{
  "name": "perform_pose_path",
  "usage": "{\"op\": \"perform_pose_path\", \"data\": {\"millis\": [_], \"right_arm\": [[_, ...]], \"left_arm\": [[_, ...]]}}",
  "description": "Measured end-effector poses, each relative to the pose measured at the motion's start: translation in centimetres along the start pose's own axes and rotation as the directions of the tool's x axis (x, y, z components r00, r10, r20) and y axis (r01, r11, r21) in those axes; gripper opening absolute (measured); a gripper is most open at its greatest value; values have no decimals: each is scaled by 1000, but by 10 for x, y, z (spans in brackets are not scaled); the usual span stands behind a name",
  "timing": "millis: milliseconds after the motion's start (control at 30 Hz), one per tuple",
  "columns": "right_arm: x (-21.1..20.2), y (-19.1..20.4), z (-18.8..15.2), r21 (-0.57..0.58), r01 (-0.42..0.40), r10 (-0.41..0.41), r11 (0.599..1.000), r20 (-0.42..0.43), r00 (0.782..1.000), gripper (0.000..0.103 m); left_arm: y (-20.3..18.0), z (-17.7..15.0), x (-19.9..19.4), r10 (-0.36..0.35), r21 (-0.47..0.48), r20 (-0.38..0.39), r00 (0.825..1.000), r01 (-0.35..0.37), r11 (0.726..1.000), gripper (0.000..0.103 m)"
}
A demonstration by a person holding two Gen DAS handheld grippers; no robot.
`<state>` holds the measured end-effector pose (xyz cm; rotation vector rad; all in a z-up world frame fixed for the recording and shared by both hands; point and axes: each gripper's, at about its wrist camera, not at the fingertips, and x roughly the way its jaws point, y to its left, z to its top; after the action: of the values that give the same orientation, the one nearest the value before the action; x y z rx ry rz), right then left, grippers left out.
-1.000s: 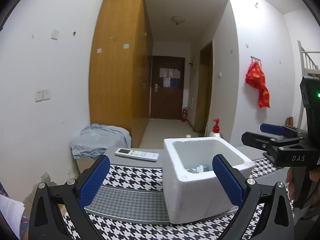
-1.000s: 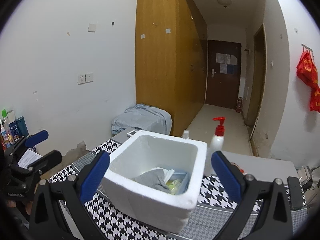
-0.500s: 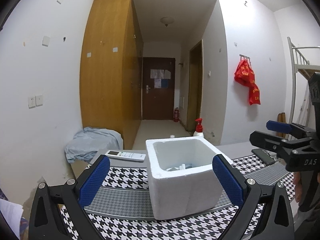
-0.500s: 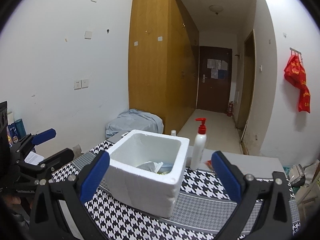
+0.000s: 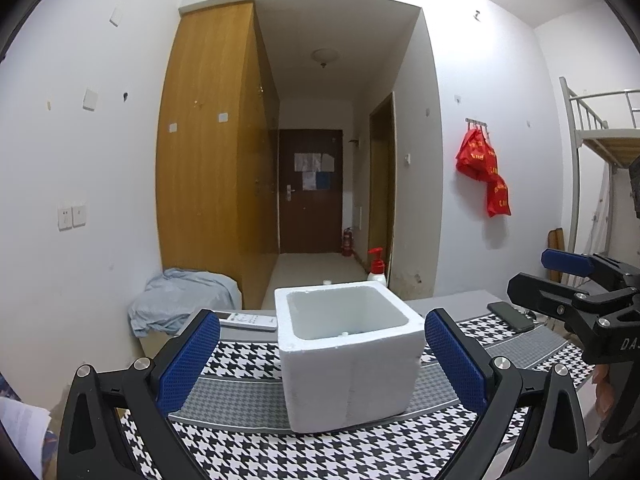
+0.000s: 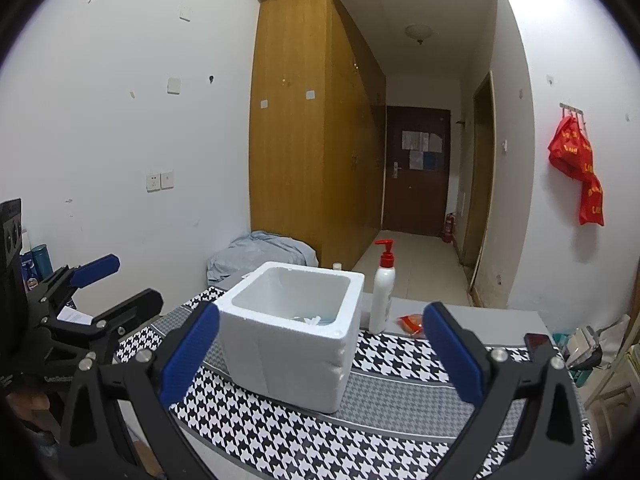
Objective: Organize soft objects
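A white foam box stands on the houndstooth cloth; it also shows in the right wrist view. Only a sliver of soft items shows over its rim. My left gripper is open and empty, pulled back from the box. My right gripper is open and empty, also back from the box. Each gripper shows in the other's view, the right gripper at the right edge and the left gripper at the left edge.
A remote and a phone lie on the table. A pump bottle and a small red packet sit behind the box. A blue-grey cloth heap lies beyond the table by the wardrobe.
Both grippers have drawn back and levelled out from the foam box, which now looks smaller and farther. Its contents have dropped mostly out of sight. Both stay open.
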<state>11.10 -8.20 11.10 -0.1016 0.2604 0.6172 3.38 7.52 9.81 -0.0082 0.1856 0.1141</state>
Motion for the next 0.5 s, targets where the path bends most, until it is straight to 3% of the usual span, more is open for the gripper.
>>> {"op": "perform_pose_path", "data": {"millis": [500], "right_arm": [[-34, -2, -31, 21, 28, -29, 999, 40, 999, 103]], "left_arm": [[-8, -15, -21, -1, 6, 19, 1000, 1, 1000, 102]]}}
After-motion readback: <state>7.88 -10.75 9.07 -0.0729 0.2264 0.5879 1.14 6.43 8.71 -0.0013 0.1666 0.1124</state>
